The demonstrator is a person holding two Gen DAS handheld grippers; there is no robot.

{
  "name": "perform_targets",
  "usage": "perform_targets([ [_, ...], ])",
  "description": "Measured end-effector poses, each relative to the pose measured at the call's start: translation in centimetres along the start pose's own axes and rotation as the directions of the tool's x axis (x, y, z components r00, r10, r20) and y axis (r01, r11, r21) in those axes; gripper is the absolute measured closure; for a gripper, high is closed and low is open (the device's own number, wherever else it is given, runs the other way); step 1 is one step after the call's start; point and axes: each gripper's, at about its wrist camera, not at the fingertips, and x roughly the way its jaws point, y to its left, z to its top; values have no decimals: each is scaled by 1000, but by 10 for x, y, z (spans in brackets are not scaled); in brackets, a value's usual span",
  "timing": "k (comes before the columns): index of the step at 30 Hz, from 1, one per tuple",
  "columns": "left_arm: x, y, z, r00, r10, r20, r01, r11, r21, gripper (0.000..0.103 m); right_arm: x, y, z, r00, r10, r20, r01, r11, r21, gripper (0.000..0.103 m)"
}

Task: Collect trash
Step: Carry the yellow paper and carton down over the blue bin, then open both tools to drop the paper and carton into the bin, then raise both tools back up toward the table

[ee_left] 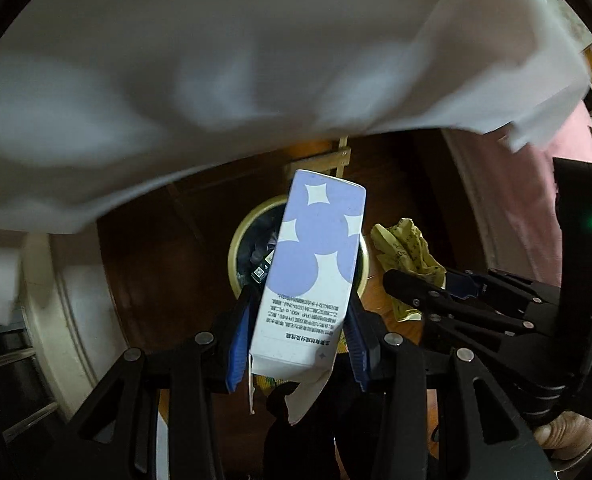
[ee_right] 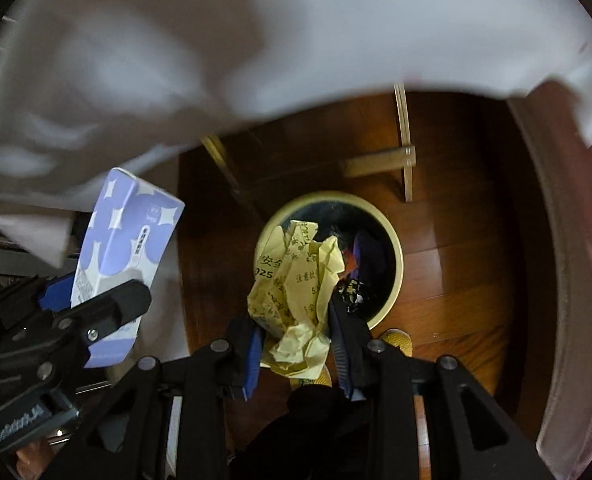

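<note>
My left gripper (ee_left: 301, 300) points down and is shut on a white carton with purple circles (ee_left: 316, 248), pinched between the blue pads (ee_left: 238, 344). The carton hangs over a round cream-rimmed bin (ee_left: 238, 236) on the floor. In the right wrist view my right gripper (ee_right: 292, 316) is shut on a crumpled yellow paper with printed characters (ee_right: 296, 276), right above the bin (ee_right: 397, 268). Dark trash lies inside the bin. The carton (ee_right: 128, 232) and left gripper (ee_right: 92, 296) show at the left there; the right gripper (ee_left: 408, 296) and yellow paper (ee_left: 404, 248) show at the right in the left wrist view.
A white cloth (ee_right: 216, 60) hangs across the top of both views. Under it lies a dark wooden floor (ee_right: 456, 260) with light wooden furniture legs (ee_right: 406, 160) behind the bin. A person's yellow shoe (ee_right: 396, 340) stands by the bin's near rim. A pinkish curved surface (ee_right: 568, 240) runs along the right.
</note>
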Motion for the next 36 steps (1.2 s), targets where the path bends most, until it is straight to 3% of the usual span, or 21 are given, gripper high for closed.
perform_targets([
  [4,37,2,3,1000,17,-3,-17,999,-28,61,35,-12,5,1000,6,-7,-5,1000,5,69],
  [7,55,6,4,999,43,-13,-43,998,-49,38,51,-21,8,1000,8,-8,-8,1000,18,57],
  [10,63,6,3,998,63,-10,-63,996,-68,24,58,-24,12,1000,7,-10,-7,1000,17,51],
  [14,61,16,-2,996,90,-7,-91,992,-91,21,52,-26,11,1000,10,-7,-10,1000,12,51],
  [27,-32,18,1,989,113,92,-103,989,-106,16,-22,-1,12,997,40,69,-39,999,-6,51],
  [36,-123,18,5,978,72,195,-60,996,-67,12,-96,34,13,989,54,140,-52,998,-20,51],
])
